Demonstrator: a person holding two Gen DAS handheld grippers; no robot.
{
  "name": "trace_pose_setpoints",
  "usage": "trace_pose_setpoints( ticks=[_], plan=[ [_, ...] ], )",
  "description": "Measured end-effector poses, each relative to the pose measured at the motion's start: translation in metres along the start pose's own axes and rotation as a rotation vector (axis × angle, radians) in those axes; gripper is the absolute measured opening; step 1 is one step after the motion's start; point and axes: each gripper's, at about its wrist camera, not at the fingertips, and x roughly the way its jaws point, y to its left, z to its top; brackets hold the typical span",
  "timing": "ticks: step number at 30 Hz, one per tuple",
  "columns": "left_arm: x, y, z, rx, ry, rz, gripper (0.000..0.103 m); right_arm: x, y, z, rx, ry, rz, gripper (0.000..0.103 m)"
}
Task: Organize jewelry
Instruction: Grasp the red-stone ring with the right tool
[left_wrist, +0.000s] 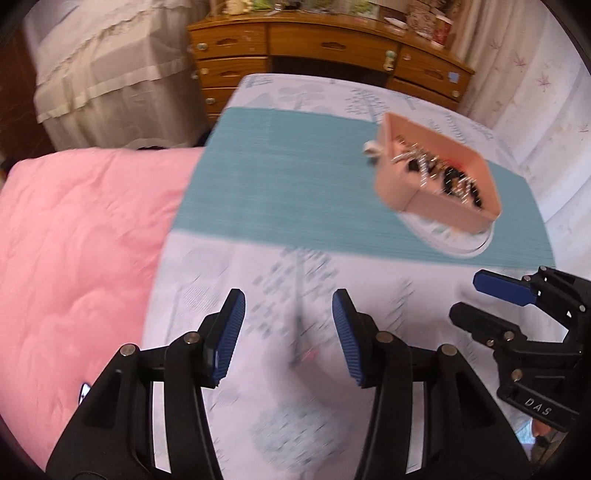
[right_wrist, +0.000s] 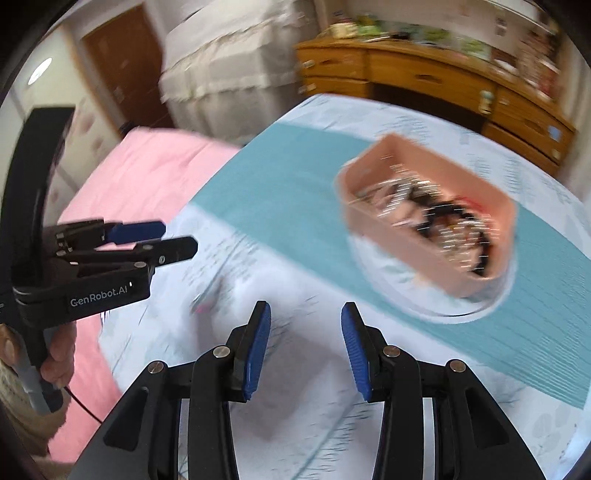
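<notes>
A pink box (left_wrist: 436, 177) full of tangled jewelry (left_wrist: 443, 170) sits on a round white dish (left_wrist: 458, 240) on the teal mat (left_wrist: 288, 192). It also shows in the right wrist view (right_wrist: 428, 214), blurred. A small white item (left_wrist: 371, 149) lies at the box's left corner. My left gripper (left_wrist: 288, 332) is open and empty above the printed tablecloth, short of the mat. My right gripper (right_wrist: 306, 347) is open and empty, also short of the box. Each gripper shows in the other's view, the right one (left_wrist: 476, 299) and the left one (right_wrist: 166, 240).
A pink quilt (left_wrist: 74, 258) lies left of the table. A wooden dresser (left_wrist: 332, 51) stands behind the table, cluttered on top. A white covered appliance (left_wrist: 110, 74) stands at the back left. A small thin reddish item (left_wrist: 306, 356) lies on the tablecloth (left_wrist: 258, 369) between the left fingers.
</notes>
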Motion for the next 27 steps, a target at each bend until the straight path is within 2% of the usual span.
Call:
trace_pose_setpoints(
  ticks=[5,8,16,20,24,27],
  plan=[
    [-0.001,0.025,-0.041,-0.026,-0.002,0.068,0.046,0.024,0.053,-0.012,-0.127,0.036,0.044,0.041],
    [0.005,0.038,-0.058,-0.05,0.03,0.092,0.048,0.038,0.078,-0.017,-0.179,0.061,0.061,0.041],
    [0.024,0.062,-0.078,-0.107,0.069,0.061,0.048,0.078,0.111,-0.015,-0.262,0.119,0.074,0.041],
    [0.027,0.07,-0.08,-0.126,0.063,0.061,0.048,0.088,0.117,-0.009,-0.29,0.109,0.07,0.041],
    [0.032,0.076,-0.082,-0.14,0.067,0.046,0.048,0.095,0.126,-0.003,-0.343,0.085,0.031,0.04],
    [0.034,0.081,-0.082,-0.145,0.071,0.03,0.048,0.1,0.13,-0.002,-0.36,0.092,0.033,0.036]
  ],
)
